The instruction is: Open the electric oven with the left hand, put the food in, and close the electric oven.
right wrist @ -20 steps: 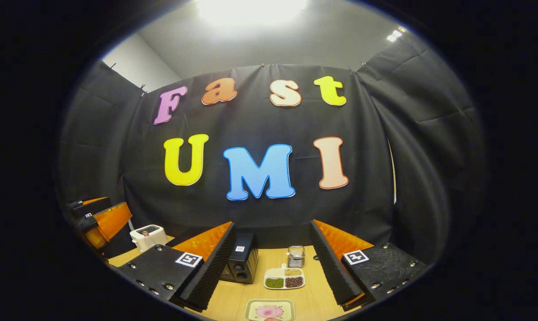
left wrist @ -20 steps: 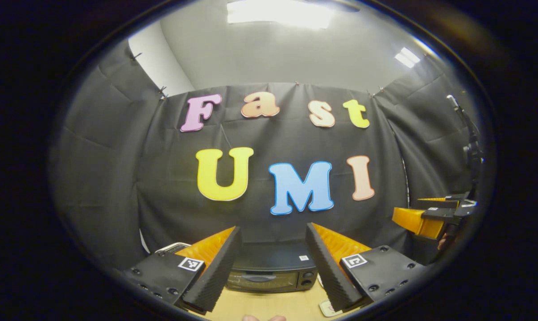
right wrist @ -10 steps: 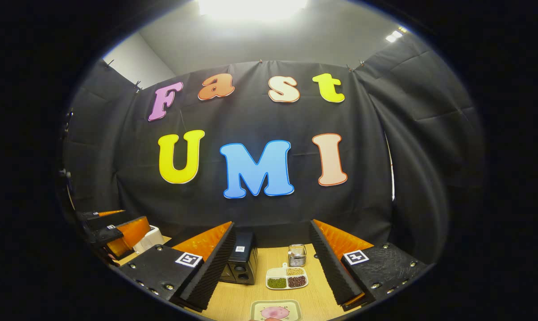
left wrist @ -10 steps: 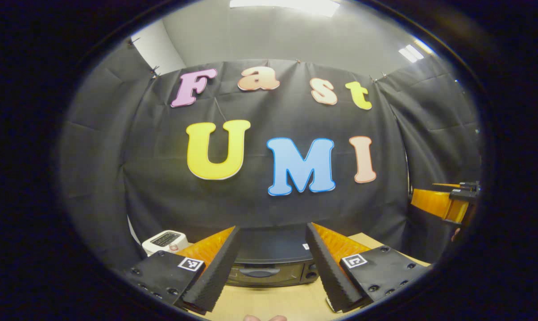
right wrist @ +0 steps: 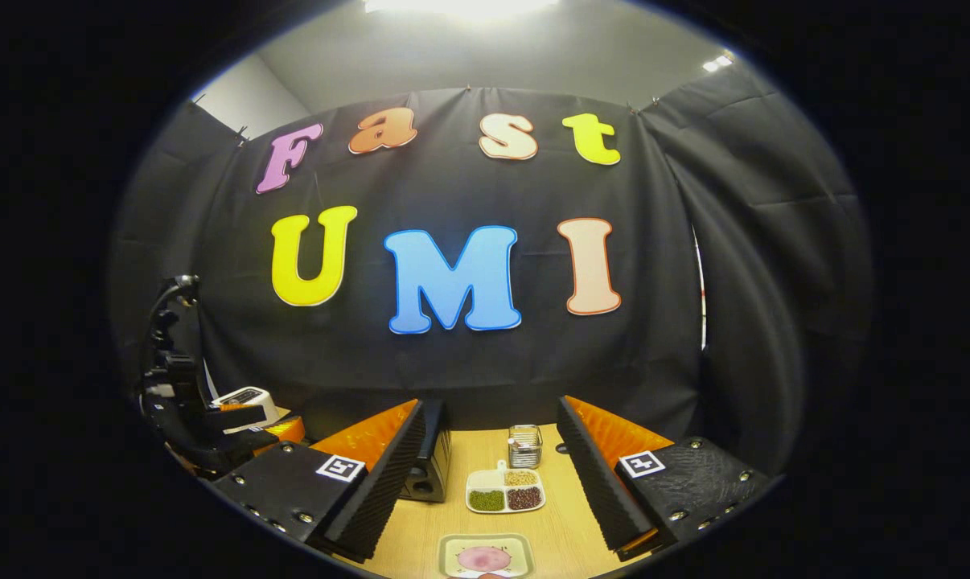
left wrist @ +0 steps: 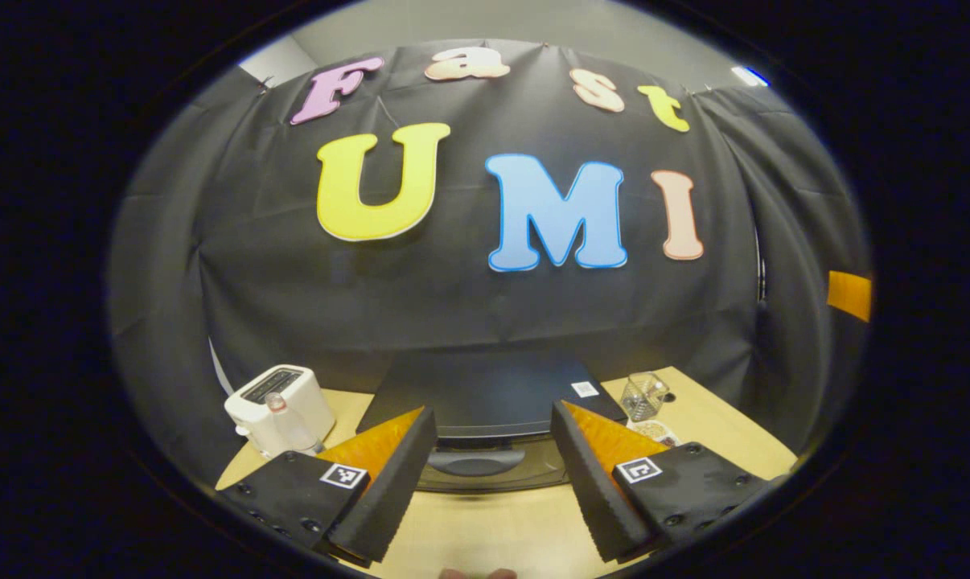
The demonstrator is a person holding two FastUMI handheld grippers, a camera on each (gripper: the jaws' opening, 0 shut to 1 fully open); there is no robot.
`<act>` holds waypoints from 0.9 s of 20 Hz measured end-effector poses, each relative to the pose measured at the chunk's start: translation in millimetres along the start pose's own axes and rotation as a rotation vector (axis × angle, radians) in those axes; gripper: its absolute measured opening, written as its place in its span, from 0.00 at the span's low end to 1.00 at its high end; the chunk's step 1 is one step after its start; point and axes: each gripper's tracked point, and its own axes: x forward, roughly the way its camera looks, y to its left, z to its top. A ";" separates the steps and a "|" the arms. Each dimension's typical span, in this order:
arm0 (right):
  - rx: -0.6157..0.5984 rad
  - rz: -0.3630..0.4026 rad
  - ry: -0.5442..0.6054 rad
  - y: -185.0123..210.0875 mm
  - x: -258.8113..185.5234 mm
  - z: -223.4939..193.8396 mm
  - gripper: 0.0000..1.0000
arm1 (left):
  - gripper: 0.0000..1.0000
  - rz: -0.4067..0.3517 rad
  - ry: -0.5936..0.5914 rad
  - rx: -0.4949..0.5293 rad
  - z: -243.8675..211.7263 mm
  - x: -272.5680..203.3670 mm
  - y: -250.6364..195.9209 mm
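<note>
Left gripper view: left gripper (left wrist: 491, 474) gapes before seemingly closed oven (left wrist: 485, 402); right gripper (right wrist: 489, 470) likewise.

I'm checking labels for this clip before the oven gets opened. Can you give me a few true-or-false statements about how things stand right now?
1. The oven door is already open. False: it is closed, its handle untouched.
2. The left gripper is open, in front of the handle. True.
3. A white toaster stands left of the oven. True.
4. The right gripper is shut on the food plate. False: it is open and the plate lies on the table.
</note>
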 end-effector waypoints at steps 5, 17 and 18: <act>-0.013 -0.030 0.036 -9.3 6.1 -12.1 0.99 | 1.00 0.005 0.096 0.000 -43.1 49.3 7.9; -0.013 -0.081 0.055 -25.9 8.4 -17.4 0.99 | 0.98 0.030 0.190 0.008 -91.5 98.5 19.8; -0.010 -0.080 0.057 -25.3 9.6 -18.0 1.00 | 0.98 0.033 0.186 -0.002 -90.5 97.6 19.9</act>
